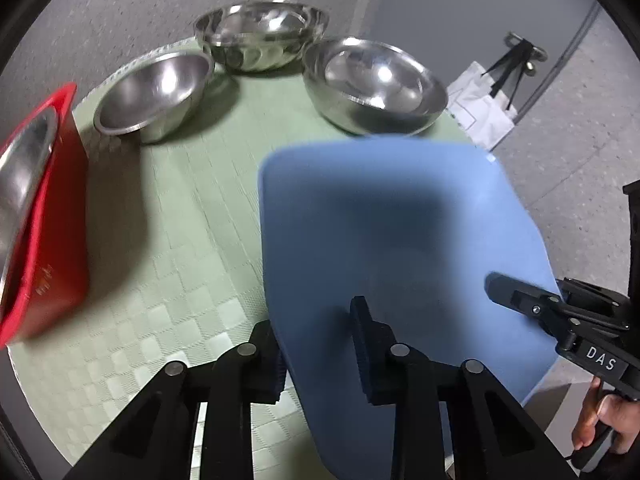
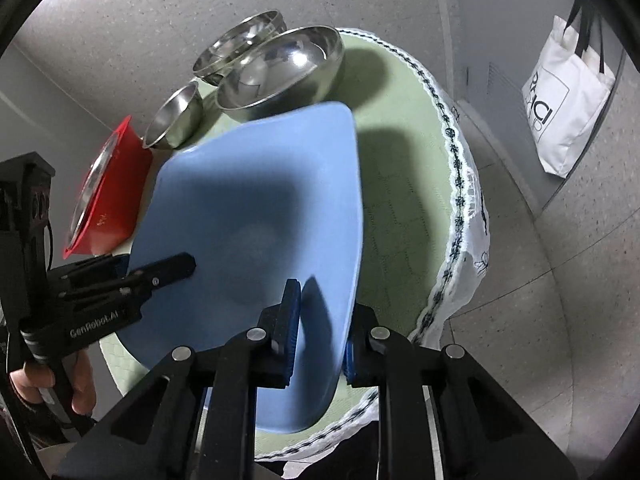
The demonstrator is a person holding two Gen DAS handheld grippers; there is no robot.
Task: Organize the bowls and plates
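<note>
I found both claws, left gripper (image 1: 318,340) and right gripper (image 2: 320,328), clamped on 1 blue plate (image 1: 400,220), near 3 steel bowls (image 1: 376,84).

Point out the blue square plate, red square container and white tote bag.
blue square plate (image 1: 400,216), left wrist view, centre of its flat face
red square container (image 1: 60,240), left wrist view, outer side wall
white tote bag (image 2: 568,120), right wrist view, front panel
</note>
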